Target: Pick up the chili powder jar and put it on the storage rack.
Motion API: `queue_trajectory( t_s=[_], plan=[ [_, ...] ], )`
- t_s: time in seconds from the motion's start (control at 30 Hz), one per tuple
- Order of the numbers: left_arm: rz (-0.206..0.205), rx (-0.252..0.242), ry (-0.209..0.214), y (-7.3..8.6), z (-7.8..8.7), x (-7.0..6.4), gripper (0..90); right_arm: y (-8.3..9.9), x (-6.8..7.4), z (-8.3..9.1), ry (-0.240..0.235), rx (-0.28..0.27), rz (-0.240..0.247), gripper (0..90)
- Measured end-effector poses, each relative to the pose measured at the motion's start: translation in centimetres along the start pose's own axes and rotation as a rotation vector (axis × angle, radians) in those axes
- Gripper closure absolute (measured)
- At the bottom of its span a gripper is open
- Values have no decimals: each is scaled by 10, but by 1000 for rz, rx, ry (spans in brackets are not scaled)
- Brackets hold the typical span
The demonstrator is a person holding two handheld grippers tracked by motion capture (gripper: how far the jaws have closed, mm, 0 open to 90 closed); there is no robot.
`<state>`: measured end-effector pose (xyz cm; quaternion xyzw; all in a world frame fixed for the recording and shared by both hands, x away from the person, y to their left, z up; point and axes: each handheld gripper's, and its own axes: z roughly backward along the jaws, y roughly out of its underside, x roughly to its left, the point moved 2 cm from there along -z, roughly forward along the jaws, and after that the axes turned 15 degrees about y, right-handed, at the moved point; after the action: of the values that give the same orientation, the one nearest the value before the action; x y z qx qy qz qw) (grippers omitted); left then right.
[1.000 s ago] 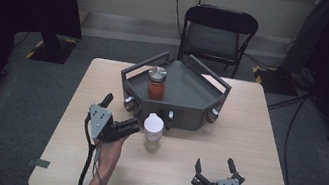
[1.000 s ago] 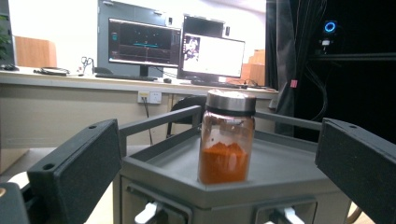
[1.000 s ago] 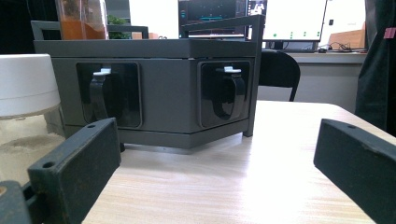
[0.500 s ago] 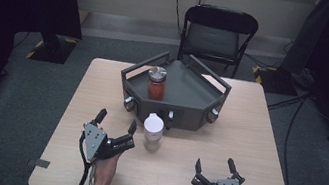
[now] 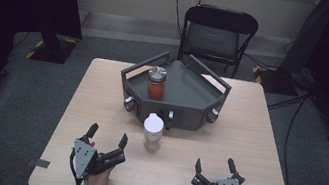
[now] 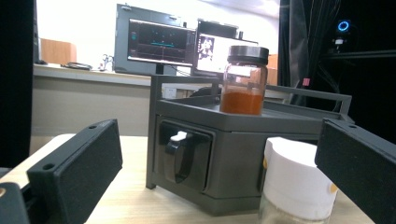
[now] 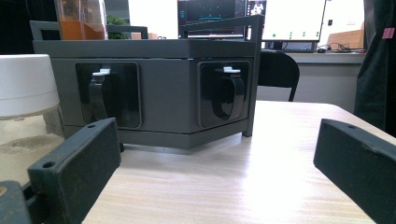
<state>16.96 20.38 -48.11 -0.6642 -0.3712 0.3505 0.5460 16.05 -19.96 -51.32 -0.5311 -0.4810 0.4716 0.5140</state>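
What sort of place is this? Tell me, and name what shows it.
Probably a lab or recording room, not a home: computer monitors on a bench behind, a folding chair on grey carpet, and a grey turntable stand on a plain wooden table.

Wooden table [image 5: 256, 138] seen from above, grey tray [image 5: 188, 89] holding a red-filled jar [image 5: 156, 83], white-lidded jar [image 5: 152, 131] just before it, left tongs [image 5: 106, 137] and right tongs [image 5: 214, 165] both spread wide, near edge
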Motion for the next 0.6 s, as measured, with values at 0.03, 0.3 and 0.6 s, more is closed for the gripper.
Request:
queue_trajectory(
  t_s=[0.03,0.3,0.6],
  plan=[
    [-9,-1,0,2,2,-1,1,0,0,0,0,0,0,0],
    [-27,24,2,22,12,-5,1,0,0,0,0,0,1,0],
    [-50,47,0,32,17,-9,0,0,0,0,1,1,2,0]
  ],
)
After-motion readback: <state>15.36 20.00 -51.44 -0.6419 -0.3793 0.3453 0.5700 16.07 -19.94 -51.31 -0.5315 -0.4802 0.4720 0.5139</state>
